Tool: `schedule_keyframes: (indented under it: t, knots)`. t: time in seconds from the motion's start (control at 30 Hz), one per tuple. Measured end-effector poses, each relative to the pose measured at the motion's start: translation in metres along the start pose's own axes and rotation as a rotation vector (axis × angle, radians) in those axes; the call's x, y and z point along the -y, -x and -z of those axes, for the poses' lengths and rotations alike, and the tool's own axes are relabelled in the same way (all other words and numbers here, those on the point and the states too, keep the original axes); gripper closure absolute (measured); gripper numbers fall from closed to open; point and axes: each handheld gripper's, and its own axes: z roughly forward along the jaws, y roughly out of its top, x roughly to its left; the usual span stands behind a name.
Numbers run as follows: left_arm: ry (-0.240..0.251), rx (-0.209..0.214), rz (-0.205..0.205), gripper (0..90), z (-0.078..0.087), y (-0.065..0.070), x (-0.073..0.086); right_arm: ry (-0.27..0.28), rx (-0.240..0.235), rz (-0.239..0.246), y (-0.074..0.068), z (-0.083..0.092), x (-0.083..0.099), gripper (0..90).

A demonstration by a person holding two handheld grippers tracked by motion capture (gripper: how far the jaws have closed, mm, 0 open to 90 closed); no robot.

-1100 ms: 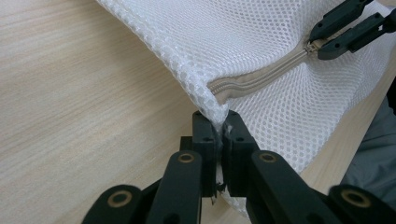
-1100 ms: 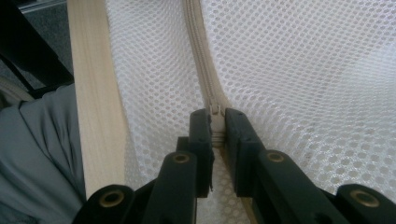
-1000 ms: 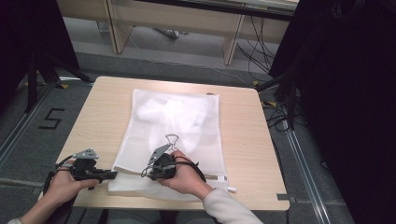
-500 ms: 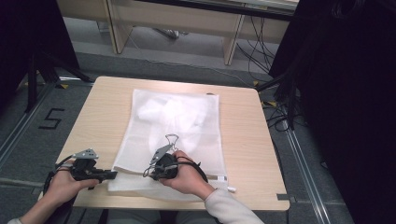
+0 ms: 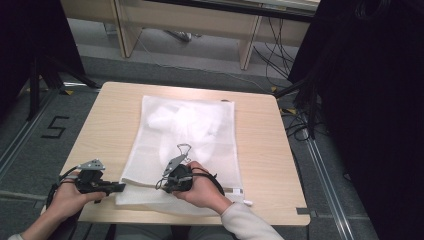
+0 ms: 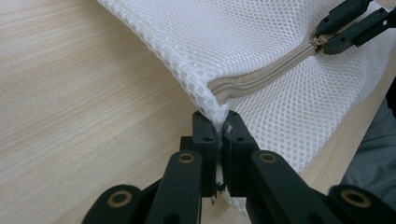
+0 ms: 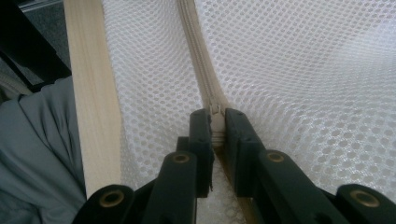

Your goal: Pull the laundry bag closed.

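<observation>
– High view: where is the mesh bag?
– Flat on the counter.
– And the left gripper?
– Its jaws pinch the bag's corner tight.
– The right gripper?
– Closed tight on the zipper pull.

A pale rectangular wooden table stands on grey carpeted floor; a light wooden desk and dark cables lie beyond.

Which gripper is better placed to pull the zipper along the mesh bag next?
Probably the right gripper: its jaws are shut on the zipper pull. The left gripper pinches the mesh bag corner, anchoring it.
</observation>
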Motion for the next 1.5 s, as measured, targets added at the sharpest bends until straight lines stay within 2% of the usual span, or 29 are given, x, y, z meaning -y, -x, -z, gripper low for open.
schedule_keyframes:
  t: [1.5]
  knots:
    - [0.002, -0.003, 0.005, 85.1, 0.0001, -0.0004, 0.0002, -0.007, 0.007, -0.017, 0.0030, 0.0069, 0.0067, 82.5]
